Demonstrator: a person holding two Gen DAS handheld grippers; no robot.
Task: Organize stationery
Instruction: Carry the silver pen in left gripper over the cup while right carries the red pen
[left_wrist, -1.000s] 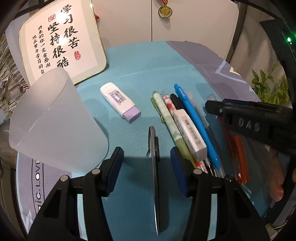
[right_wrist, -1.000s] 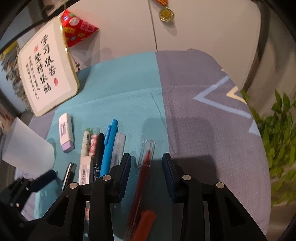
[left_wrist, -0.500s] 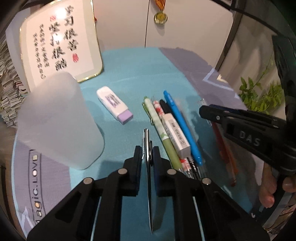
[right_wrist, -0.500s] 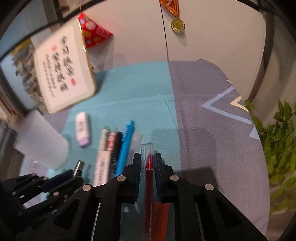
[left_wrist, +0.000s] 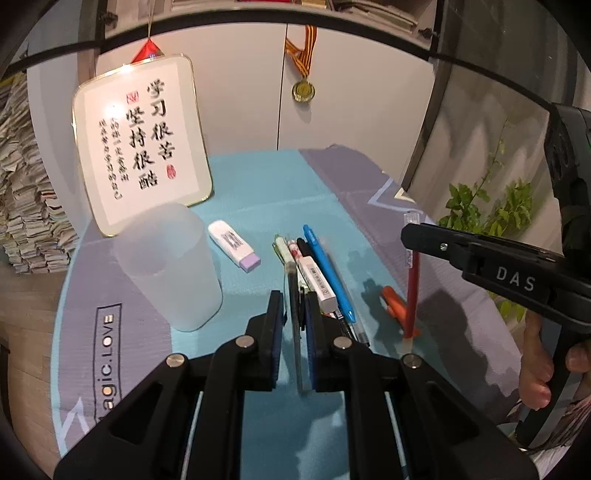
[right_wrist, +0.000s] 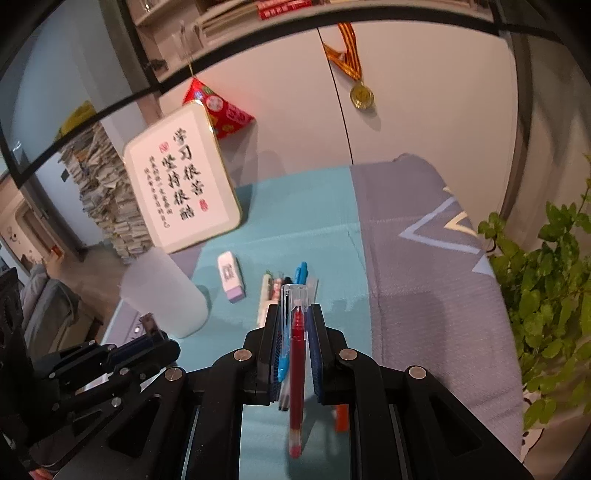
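My left gripper (left_wrist: 294, 301) is shut on a dark metal pen (left_wrist: 294, 291) and holds it above the mat. My right gripper (right_wrist: 295, 314) is shut on a red pen (right_wrist: 296, 365) with a clear cap, lifted off the mat; it also shows in the left wrist view (left_wrist: 411, 288). A frosted plastic cup (left_wrist: 170, 262) stands upright on the left. A row of pens with a blue pen (left_wrist: 328, 273) and a white eraser (left_wrist: 317, 282) lies on the teal mat. A white and purple eraser (left_wrist: 234, 245) lies beside the cup. An orange pen (left_wrist: 393, 304) lies under the red pen.
A framed calligraphy board (left_wrist: 142, 140) leans against the white cabinet at the back left. A medal (left_wrist: 303, 90) hangs on the cabinet. A green plant (right_wrist: 550, 295) stands off the table's right edge. Stacked papers (left_wrist: 26, 206) are at the far left.
Both grippers closed on their pens a second ago and have since lifted them off the mat. The views have tilted up and the table looks farther away.
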